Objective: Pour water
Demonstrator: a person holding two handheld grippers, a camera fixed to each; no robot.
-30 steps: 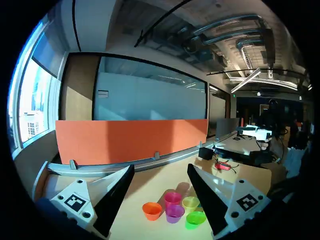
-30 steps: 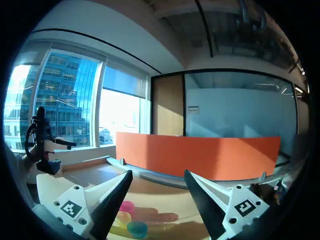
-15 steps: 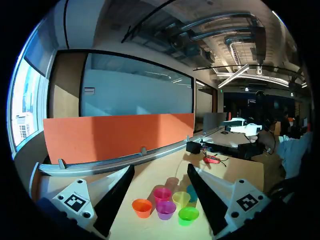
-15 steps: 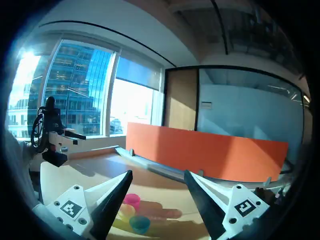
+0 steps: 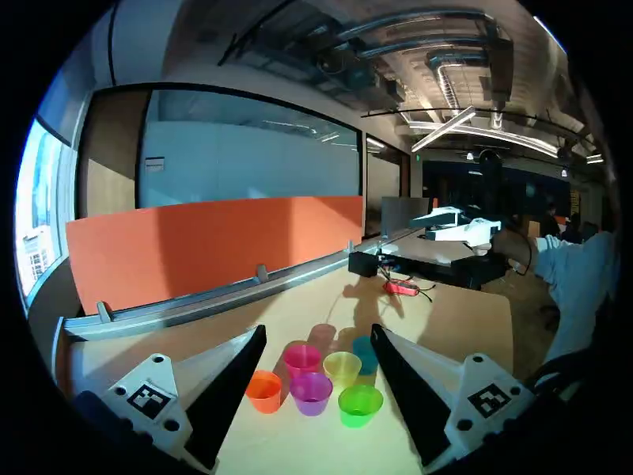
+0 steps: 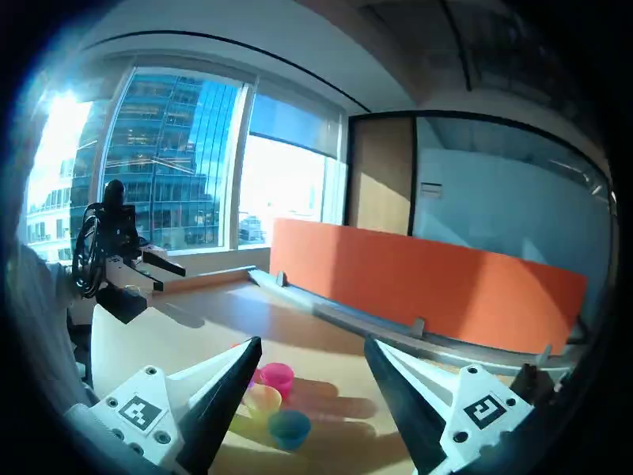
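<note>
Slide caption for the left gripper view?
Left gripper, jaws open, faces a cluster of coloured cups on the desk, orange divider behind.

**Cups Bunched Mid-Desk, Partition Along the Far Edge**

On the light wooden desk [image 5: 475, 324], two short rows of cups stand close together. In the left gripper view the nearer row runs, left to right: the orange plastic cup [image 5: 263, 391], the purple plastic cup [image 5: 310, 393], the green plastic cup [image 5: 360, 404]. Just behind them stand the pink plastic cup [image 5: 301, 359], the yellow plastic cup [image 5: 342, 368] and the teal plastic cup [image 5: 364, 354]. A grey metal rail [image 5: 198, 299] runs along the desk's far edge, with the flat orange partition panel [image 5: 214, 245] upright behind it. Toward the far right corner sits a small black box [image 5: 362, 263]. A small red object [image 5: 401, 288] lies just in front of it, well apart from the cups.
</note>
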